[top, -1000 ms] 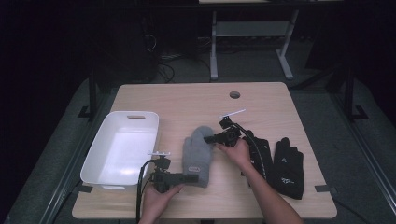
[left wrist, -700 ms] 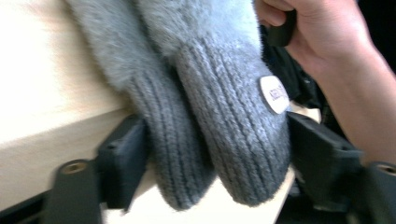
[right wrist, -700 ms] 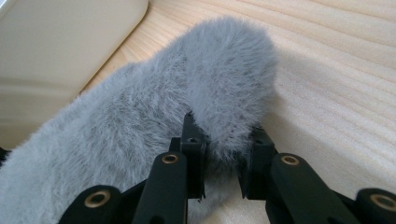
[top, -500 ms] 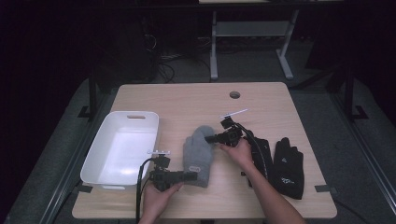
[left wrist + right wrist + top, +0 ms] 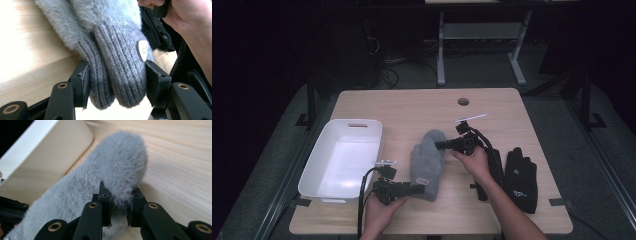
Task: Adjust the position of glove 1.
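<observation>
The grey mitten (image 5: pixel 428 162) is laid mid-table, right of the white tub (image 5: pixel 343 157). Its near cuff is clamped by the just-closed left gripper (image 5: pixel 416 189); its fluffy thumb is pinched by the right gripper (image 5: pixel 441 145).

The high view looks forward and down from above the person's side, taking in the whole surface (image 5: pixel 492 107). Each gripper view rides low, looking along its own jaws, very close. All three share the grey mitten (image 5: pixel 427 162) (image 5: pixel 117 50) (image 5: pixel 110 177).
</observation>
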A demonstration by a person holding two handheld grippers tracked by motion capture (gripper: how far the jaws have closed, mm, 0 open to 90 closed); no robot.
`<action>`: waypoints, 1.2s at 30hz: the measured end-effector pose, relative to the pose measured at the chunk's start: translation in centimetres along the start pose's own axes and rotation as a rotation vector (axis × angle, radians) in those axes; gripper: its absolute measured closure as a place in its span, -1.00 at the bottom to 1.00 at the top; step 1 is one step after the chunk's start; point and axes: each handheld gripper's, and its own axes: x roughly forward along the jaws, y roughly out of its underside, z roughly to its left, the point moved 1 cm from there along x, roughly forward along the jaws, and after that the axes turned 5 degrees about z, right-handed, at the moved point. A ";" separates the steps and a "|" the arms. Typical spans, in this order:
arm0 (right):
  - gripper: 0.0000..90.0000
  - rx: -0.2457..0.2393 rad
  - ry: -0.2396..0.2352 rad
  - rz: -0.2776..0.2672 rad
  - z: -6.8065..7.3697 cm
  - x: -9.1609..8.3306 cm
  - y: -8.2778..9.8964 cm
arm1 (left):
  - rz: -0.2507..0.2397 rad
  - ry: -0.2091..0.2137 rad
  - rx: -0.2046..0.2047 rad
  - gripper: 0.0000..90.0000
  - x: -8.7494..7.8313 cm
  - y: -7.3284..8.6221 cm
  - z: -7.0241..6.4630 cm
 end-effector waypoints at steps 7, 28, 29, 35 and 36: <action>0.71 0.024 -0.052 -0.073 1.0 -1.9 -0.6 | -0.022 0.000 0.050 0.00 -1.2 -0.6 -1.0; 0.68 0.075 -0.192 -0.185 4.1 -4.6 -3.2 | -0.054 -0.024 0.147 0.01 -4.9 -1.9 -2.8; 0.68 0.075 -0.192 -0.185 4.1 -4.6 -3.2 | -0.054 -0.024 0.147 0.01 -4.9 -1.9 -2.8; 0.67 0.074 -0.219 -0.210 5.0 -4.6 -4.3 | -0.070 -0.033 0.156 0.01 -6.0 -2.2 -3.2; 0.67 0.078 -0.222 -0.208 5.2 -4.6 -4.4 | -0.066 -0.036 0.161 0.01 -6.2 -2.2 -3.1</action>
